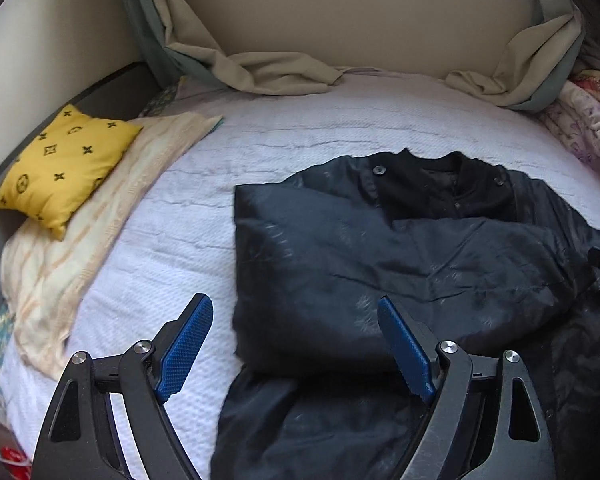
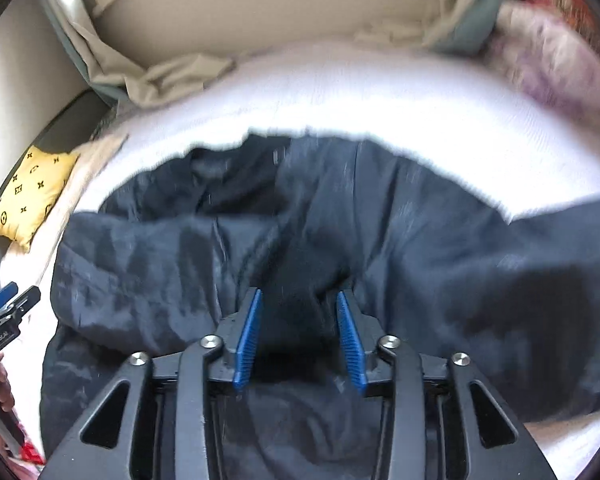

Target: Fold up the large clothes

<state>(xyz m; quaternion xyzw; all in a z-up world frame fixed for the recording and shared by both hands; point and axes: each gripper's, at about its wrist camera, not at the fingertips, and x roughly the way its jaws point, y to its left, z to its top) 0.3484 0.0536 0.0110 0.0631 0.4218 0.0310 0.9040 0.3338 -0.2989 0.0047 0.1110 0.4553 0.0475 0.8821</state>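
White bedding (image 1: 300, 140) carries the dark jacket (image 1: 380, 248), half folded, collar far. Left tool (image 1: 296, 344) hovers spread wide, holding nothing. Right tool (image 2: 298, 330) stands partly apart around a bunched dark fold; whether it pinches is unclear. A loose hold could let the slick fabric slip and undo the fold.

A bed (image 1: 300, 128) covered by a white textured spread is seen against a beige wall (image 1: 360, 20). Crumpled beige curtains (image 1: 260, 68) are draped onto its far edge. A yellow patterned cushion (image 1: 64, 164) is laid on a cream blanket (image 1: 80, 264) at the left, floral bedding (image 1: 580, 128) at the right, all daylit
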